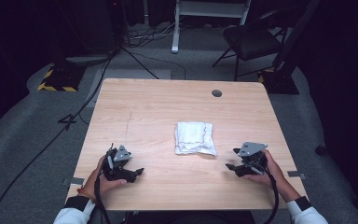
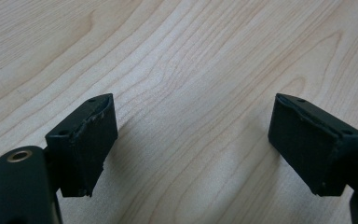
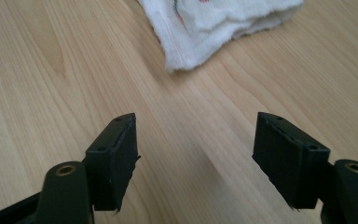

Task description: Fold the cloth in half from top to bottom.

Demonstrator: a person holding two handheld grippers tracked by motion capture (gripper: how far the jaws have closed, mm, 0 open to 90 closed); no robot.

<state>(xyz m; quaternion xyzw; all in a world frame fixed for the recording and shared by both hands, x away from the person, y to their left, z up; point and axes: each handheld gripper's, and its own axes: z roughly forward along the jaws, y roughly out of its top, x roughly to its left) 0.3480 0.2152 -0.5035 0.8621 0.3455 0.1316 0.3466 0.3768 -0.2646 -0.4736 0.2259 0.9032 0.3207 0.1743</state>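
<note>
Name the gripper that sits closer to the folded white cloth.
The right gripper: the cloth lies just ahead of its jaws, while the left gripper sits farther off.

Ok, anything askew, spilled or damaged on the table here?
Nothing serious. The folded white cloth lies slightly crooked to the table edges, with uneven layers at its near corner. No spill or damage shows. The left claw and right claw are open and empty, apart from the cloth.

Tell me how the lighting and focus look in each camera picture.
High view: the table is brightly lit, the room around it nearly black. Left gripper view: sharp wood grain, soft shadows under the open jaws. Right gripper view: the folded white cloth is overexposed and slightly soft.
</note>
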